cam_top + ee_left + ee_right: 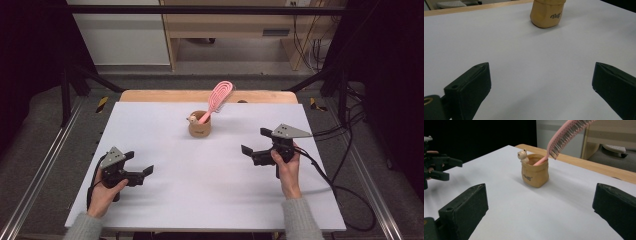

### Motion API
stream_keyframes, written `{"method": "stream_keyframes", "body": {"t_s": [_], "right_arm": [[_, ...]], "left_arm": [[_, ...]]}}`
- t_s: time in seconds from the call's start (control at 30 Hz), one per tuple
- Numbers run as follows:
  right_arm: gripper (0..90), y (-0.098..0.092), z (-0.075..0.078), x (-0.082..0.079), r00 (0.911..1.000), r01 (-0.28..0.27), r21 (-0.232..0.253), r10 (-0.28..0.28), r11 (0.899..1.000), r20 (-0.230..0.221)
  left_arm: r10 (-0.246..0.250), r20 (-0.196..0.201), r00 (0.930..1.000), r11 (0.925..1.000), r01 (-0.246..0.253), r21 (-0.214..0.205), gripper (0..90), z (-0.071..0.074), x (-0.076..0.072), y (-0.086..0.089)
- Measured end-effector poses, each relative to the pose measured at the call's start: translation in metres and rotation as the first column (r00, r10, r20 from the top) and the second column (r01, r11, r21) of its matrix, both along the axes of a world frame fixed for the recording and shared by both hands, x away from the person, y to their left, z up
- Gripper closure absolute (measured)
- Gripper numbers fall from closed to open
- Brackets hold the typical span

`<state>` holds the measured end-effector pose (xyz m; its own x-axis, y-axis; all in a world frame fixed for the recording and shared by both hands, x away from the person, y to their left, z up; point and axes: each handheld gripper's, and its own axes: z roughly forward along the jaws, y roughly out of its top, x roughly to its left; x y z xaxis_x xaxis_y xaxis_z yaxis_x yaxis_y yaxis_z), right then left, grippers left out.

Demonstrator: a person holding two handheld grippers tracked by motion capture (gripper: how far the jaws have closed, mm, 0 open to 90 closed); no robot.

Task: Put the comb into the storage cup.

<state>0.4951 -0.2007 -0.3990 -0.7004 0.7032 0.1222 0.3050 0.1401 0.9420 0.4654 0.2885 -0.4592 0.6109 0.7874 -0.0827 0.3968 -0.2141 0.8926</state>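
A tan bag-shaped cup [200, 128] stands upright at the middle back of the white table top [165, 200]. A pink hairbrush [220, 97] leans out of it, handle down, head up and to the right. A small bear figure [523, 155] sits on the cup's rim. My left gripper [140, 162] rests at the near left, open, with nothing between its fingers. My right gripper [255, 140] hovers at the right, open and empty, pointing toward the cup [535, 173]. In the left gripper view the cup [547, 15] stands far ahead of the open left gripper [541, 75].
A wooden table edge [207, 95] shows behind the white top. Black frame posts [67, 80] stand at both back corners, and cables [345, 195] trail off the right side. A wooden shelf unit [225, 30] stands beyond the table.
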Motion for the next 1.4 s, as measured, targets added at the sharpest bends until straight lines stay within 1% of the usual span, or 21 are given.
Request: {"method": "stream_keyframes", "body": {"t_s": [0.2,0.33,0.4,0.5,0.8,0.93,0.97,1.1,1.4], "right_arm": [[0.4,-0.01,-0.016,-0.007,0.9999,-0.004,-0.004,0.004,1.0,-0.013],[0.4,-0.017,-0.025,-0.012,0.9997,0.003,-0.007,-0.003,1.0,-0.024],[0.4,-0.021,-0.03,-0.014,0.9998,0.007,-0.011,-0.007,1.0,-0.021],[0.4,-0.028,-0.035,-0.016,0.9997,0.009,-0.017,-0.009,1.0,-0.023],[0.4,-0.05,-0.051,-0.024,0.9988,0.031,0.006,-0.031,0.999,-0.038],[0.4,-0.057,-0.059,-0.024,0.9984,0.037,-0.007,-0.037,0.999,-0.043],[0.4,-0.058,-0.06,-0.025,0.9982,0.037,0.0,-0.037,0.999,-0.048],[0.4,-0.062,-0.063,-0.026,0.9978,0.037,0.0,-0.036,0.999,-0.055],[0.4,-0.061,-0.065,-0.024,0.9974,0.033,-0.013,-0.034,0.999,-0.064]], "left_arm": [[-0.004,0.0,1.0,1.0,0.004,0.001,2.2,0.0,0.0,0.0],[-0.009,0.0,1.0,1.0,0.009,0.003,2.2,0.0,0.0,-0.001],[-0.01,0.0,1.0,0.9999,0.01,0.003,2.2,0.0,0.0,-0.001],[-0.011,0.001,0.9999,0.9999,0.011,0.002,2.2,0.0,-0.001,-0.001],[-0.014,0.009,0.9999,0.9999,0.014,0.003,2.2,0.001,-0.001,-0.001],[-0.015,0.01,0.9998,0.9999,0.015,0.004,2.2,0.001,-0.002,-0.001],[-0.016,0.01,0.9998,0.9999,0.016,0.003,2.2,0.001,-0.002,-0.001],[-0.021,0.014,0.9997,0.9998,0.021,0.003,2.2,0.001,-0.002,-0.002],[-0.024,0.014,0.9996,0.9997,0.024,0.007,2.2,0.001,-0.002,-0.003]]}}
